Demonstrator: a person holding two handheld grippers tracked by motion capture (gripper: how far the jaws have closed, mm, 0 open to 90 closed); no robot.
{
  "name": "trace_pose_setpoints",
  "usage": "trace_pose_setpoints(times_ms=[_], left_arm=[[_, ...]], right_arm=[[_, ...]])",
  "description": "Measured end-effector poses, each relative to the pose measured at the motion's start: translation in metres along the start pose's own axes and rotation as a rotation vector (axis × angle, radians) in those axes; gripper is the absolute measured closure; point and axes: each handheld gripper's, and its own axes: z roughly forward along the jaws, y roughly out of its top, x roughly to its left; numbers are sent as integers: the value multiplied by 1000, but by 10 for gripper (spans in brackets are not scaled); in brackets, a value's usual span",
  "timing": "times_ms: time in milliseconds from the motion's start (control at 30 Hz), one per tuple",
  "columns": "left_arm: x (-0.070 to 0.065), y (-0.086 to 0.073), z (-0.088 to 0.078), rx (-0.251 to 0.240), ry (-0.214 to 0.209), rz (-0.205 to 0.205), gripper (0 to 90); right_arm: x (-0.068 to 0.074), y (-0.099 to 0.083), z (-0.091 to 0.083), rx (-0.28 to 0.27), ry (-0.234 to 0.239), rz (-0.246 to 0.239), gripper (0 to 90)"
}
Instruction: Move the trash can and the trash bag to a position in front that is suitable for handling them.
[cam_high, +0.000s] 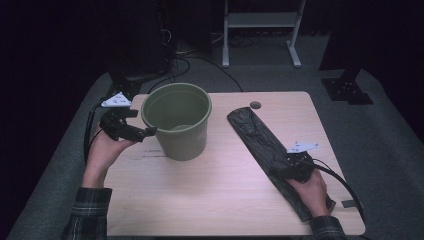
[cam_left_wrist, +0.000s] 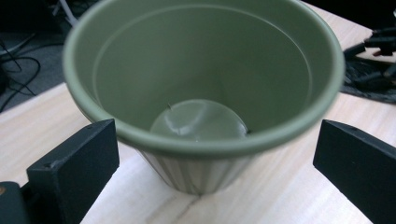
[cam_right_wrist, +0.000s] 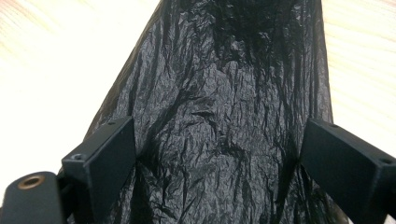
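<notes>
An empty green plastic bucket stands upright on the wooden table, left of centre. My left gripper hovers open at the bucket's left side, its jaws spread wide before the rim without touching it. A crumpled black plastic bag lies flat in a long strip on the right half of the table. My right gripper is low over the bag's near part, open, one jaw on each side of the crinkled film.
A small round dark cap sits at the table's far edge. Cables and a white frame stand are on the grey floor behind the table. Bare tabletop lies between bucket and bag.
</notes>
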Motion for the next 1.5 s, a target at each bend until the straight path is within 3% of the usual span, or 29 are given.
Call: trace_pose_setpoints(times_ms=[300, 500, 633, 733, 1033, 1300, 1500], left_arm=[[24, 5, 21, 15, 8, -8, 0], [41, 0, 37, 23, -10, -49, 0], [43, 0, 46, 27, -8, -58, 0], [44, 0, 51, 35, -30, -65, 0], [29, 4, 61, 49, -53, -32, 0], [1, 11, 69, 58, -109, 18, 0], [-13, 13, 72, 59, -130, 32, 0]], right_arm=[[0, 0, 0, 0, 0, -1, 93], [0, 0, 0, 0, 0, 0, 93], [0, 0, 0, 0, 0, 1, 93], [0, 0, 0, 0, 0, 0, 93], [0, 0, 0, -2, -1, -2, 93], [0, 0, 0, -1, 0, 0, 93], [0, 0, 0, 0, 0, 0, 93]])
